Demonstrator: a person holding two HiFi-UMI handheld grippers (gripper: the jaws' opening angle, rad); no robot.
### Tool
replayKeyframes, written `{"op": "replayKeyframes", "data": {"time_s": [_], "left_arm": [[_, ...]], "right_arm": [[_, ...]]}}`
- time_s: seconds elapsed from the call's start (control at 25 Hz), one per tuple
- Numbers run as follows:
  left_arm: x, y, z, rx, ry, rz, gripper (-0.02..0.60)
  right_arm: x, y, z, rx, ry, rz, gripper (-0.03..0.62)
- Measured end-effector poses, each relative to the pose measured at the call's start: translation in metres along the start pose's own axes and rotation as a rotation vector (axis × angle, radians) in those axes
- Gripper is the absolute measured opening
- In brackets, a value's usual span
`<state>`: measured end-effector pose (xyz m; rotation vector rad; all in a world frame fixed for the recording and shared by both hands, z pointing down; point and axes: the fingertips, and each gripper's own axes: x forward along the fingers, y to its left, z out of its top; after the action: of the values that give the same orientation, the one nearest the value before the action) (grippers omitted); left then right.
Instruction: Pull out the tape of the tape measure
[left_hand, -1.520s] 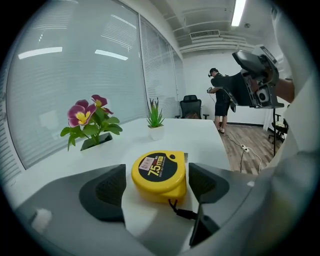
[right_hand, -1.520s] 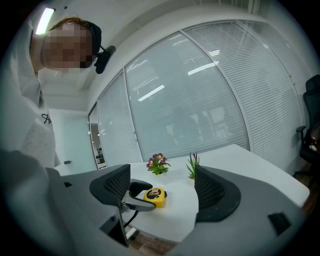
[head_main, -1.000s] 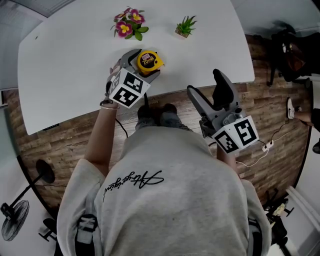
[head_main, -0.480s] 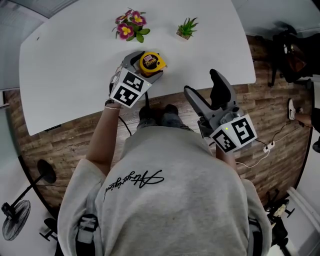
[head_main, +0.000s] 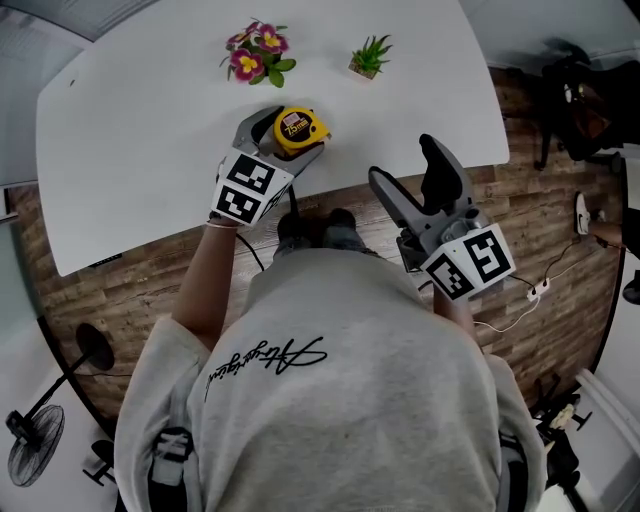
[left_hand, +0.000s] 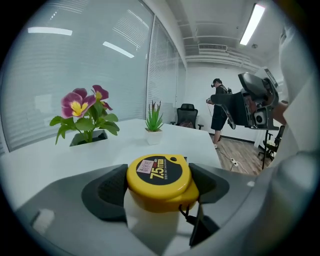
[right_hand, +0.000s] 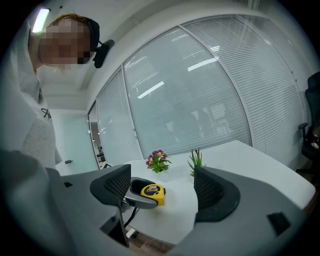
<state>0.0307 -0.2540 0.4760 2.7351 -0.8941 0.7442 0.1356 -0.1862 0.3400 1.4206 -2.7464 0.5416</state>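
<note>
Now the left gripper (left_hand: 159, 187) squeezes the yellow tape measure (head_main: 298, 128) near the table (head_main: 130, 150) edge, at 5 o'clock from the flowers (head_main: 255, 52). The right gripper (head_main: 405, 162) hangs wide open, empty, at its 4 o'clock. The case looks hard and slippery, so I would grab the bendy tape's end tab. Its label (left_hand: 156, 169) says "7.5m".

Tape measure (left_hand: 160, 181) case: glossy yellow plastic. Table (head_main: 130, 140) top: smooth matt white. Floor (head_main: 545, 215): wood-grain planks.

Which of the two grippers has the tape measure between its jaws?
The left gripper: its jaws are shut on the yellow tape measure. The right gripper is open and holds nothing between its jaws.
</note>
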Motion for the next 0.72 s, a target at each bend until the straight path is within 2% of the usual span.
{"op": "replayKeyframes", "data": {"time_s": [0.24,0.72], "left_arm": [[-0.022,-0.002,0.028,-0.047,-0.101,0.036,0.374],[-0.093,-0.02,0.114,0.026,-0.308,0.08,0.374]], "right_arm": [[0.006,0.002,0.001,-0.015,0.015,0.005,0.377],[0.011,0.015,0.016,-0.085,-0.028,0.036,0.356]]}}
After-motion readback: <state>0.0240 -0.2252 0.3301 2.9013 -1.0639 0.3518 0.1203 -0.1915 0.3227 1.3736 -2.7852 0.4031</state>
